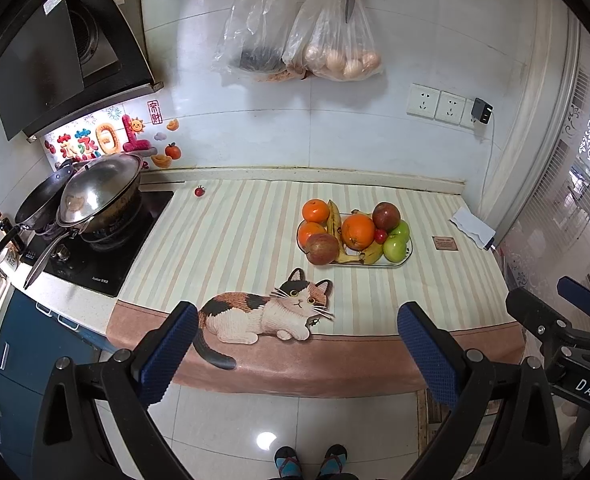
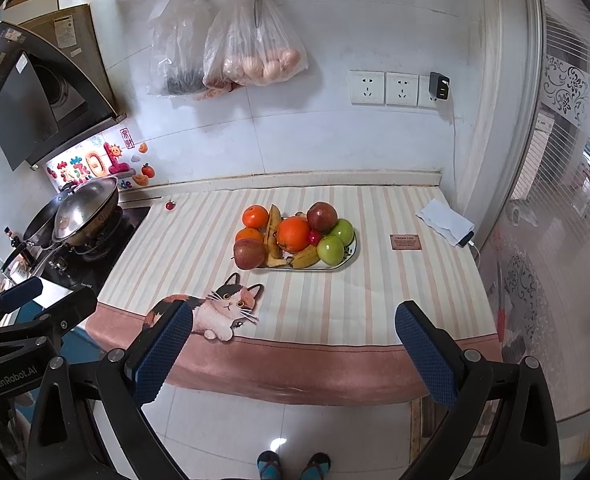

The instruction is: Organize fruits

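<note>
Left wrist view has the left gripper (image 1: 297, 344) with its jaws spread wide and nothing between them, held out over the floor short of the counter edge; the right gripper (image 1: 555, 320) shows only at its far right side. Right wrist view has the right gripper (image 2: 295, 346) equally wide and bare, with the left gripper (image 2: 35, 304) at its left edge. Straight ahead of both pairs of jaws, past the cat picture (image 1: 267, 310) on the striped cloth (image 1: 235, 240), sits the tray (image 1: 409, 254) piled with oranges (image 1: 358, 232), apples (image 1: 322, 249) and bananas (image 1: 353, 257). One small tomato (image 1: 199, 191) lies alone far ahead to the left, near the stove's pans (image 1: 95, 196). Beyond the tray to the right lie a folded cloth (image 2: 445, 222) and a small card (image 2: 405, 241).
</note>
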### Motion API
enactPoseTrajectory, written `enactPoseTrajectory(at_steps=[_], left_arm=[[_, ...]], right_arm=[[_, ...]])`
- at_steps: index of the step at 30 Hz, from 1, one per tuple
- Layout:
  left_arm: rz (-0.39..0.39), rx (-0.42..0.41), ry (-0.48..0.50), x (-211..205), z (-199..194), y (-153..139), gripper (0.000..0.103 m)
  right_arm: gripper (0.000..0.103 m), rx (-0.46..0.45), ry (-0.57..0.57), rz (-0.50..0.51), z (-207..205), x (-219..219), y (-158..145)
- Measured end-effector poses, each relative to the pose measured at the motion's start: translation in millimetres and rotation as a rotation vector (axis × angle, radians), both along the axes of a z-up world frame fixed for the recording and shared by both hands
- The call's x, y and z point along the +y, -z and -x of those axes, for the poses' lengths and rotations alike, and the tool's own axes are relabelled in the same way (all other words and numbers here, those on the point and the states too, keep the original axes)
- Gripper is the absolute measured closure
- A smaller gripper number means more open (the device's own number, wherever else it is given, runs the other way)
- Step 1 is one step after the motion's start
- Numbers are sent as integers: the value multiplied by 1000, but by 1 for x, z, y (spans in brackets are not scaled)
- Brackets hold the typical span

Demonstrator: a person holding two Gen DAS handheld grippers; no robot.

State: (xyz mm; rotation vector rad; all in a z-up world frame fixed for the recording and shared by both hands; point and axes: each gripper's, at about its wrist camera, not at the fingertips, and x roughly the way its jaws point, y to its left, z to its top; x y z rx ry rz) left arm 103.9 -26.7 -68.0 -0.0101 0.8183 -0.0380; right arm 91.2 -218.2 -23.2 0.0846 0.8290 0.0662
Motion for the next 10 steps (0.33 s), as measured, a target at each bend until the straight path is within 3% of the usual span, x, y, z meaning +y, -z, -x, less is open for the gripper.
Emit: enactPoseTrajectory(at_steps=[10], left_arm=[[3, -4, 1, 1, 1, 1, 1]], right_arm=[[0, -5, -3, 7, -2, 1, -4]])
